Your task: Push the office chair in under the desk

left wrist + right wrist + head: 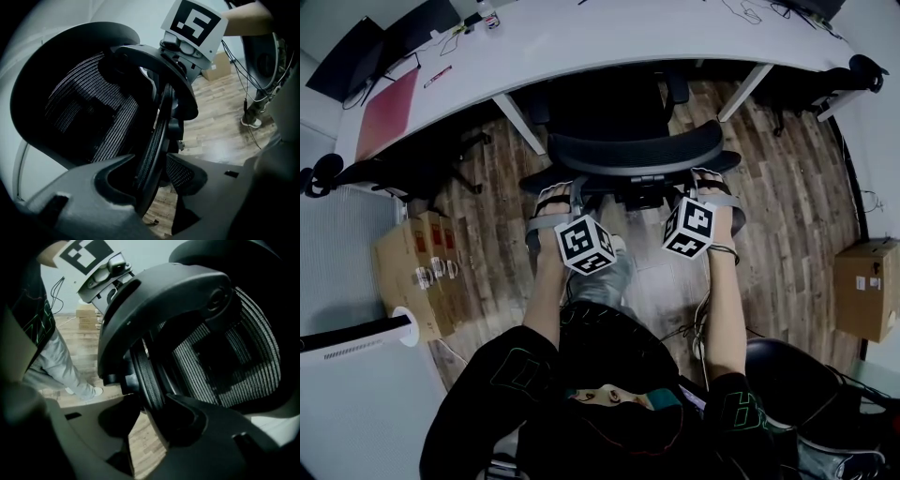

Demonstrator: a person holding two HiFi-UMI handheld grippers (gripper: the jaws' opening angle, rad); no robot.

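We see the black office chair with a mesh back (pixel 633 155) facing the long, curved white desk (pixel 609 37), the top of its backrest just clear of the desk's near edge. The seat lies in deep shadow below the desktop, so we cannot tell how far under it reaches. The base and castors are hidden altogether. The desk's far side is cut off at the top of the head view.

In the left gripper view the left gripper (pixel 150 157) holds its jaws apart, astride the edge of the backrest. The rim runs close along one jaw, while pale wood-plank floor (pixel 215 136) shows through the gap before the other, so nothing is clamped. The right gripper (pixel 153 397) mirrors this in the right gripper view: its jaws stand apart with the rim between them, near one jaw and with a gap to the other. Whether the rim actually touches the nearer jaw on either side is lost in the dark plastic.

From above, hands, straps and the marker cubes cover both sets of jaws.

A brown cardboard box (pixel 867 286) stands on the floor at the right, partly cut by the frame edge.
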